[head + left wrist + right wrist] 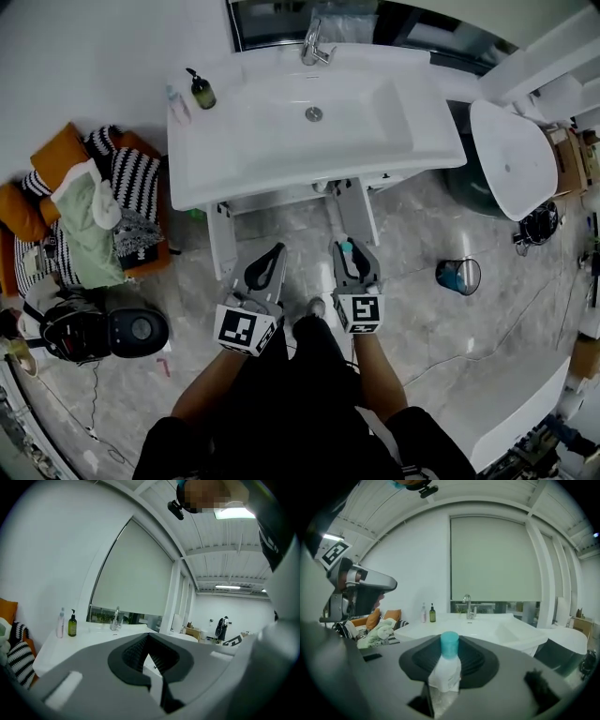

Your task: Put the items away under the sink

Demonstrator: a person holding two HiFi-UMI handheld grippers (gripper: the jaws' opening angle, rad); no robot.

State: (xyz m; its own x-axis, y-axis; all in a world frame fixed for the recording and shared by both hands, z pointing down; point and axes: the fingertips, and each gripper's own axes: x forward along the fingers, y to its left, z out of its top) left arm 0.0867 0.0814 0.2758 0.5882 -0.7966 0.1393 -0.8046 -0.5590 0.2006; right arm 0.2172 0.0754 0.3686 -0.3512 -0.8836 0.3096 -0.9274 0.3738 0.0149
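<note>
**A:** What has the right gripper [350,253] got?

**B:** A small bottle [446,670], pale body and teal cap [450,644]. It stands upright between the jaws, which are closed onto its sides. It's held out in front of the white sink [281,164], over the marbled floor [441,347].

**A:** And the left gripper [277,251]?

**B:** Its jaw tips meet and nothing is between them (only a sliver of white shows through the gap further back). The two grippers are side by side, just ahead of the person's black-clad legs [300,403].

**A:** How near the space under the basin?

**B:** Two white panels stand out from below it toward the person. The left gripper is just beside the left panel [221,246]. The right gripper's tips, with the bottle, are at the near end of the right panel [356,211], and I can't tell whether they touch it. I can't make out what lies inside under the basin either.

**A:** Anything on the sink itself?

**B:** A dark green pump bottle [202,92] and a slim clear bottle [177,103] are close together at its back left corner. The tap [316,44] is at the back middle.

**A:** And round about?

**B:** Left of the sink there's a heap by the wall: orange cushions [52,155], striped fabric [136,178] and a pale green garment [84,220]. A round black device [138,330] sits on the floor near it. To the right, well apart from both grippers, stands a blue bin [458,276]
</note>
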